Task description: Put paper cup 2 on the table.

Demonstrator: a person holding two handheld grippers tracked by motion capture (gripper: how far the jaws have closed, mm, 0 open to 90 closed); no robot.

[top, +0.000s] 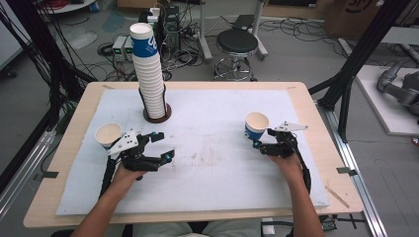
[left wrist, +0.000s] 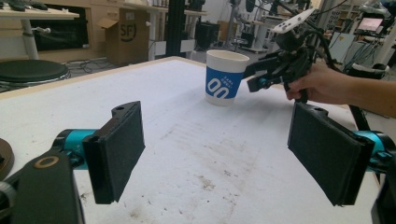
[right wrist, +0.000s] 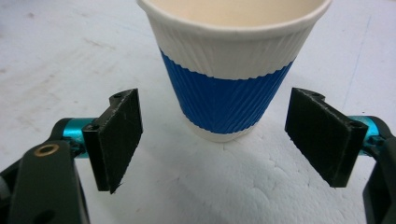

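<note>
A blue-banded white paper cup [top: 256, 125] [right wrist: 231, 70] stands upright on the white mat [top: 212, 163], right of centre. My right gripper [top: 262, 139] [right wrist: 217, 135] is just behind it, open, with the cup's base close ahead between the two pads and neither pad touching. My left gripper [top: 163, 146] [left wrist: 219, 149] rests low on the left side of the mat, open and with nothing between its jaws. A second paper cup [top: 107, 134] stands beside its left side. Across the mat, the left gripper view has the right-hand cup [left wrist: 224, 77] with the right gripper [left wrist: 273, 70] next to it.
A tall stack of paper cups [top: 149, 74] rises from a round brown base [top: 157, 115] at the back left of the mat. The wooden table's edge [top: 316, 123] frames the mat. Beyond the table are a stool [top: 237, 44], cables and black frame posts.
</note>
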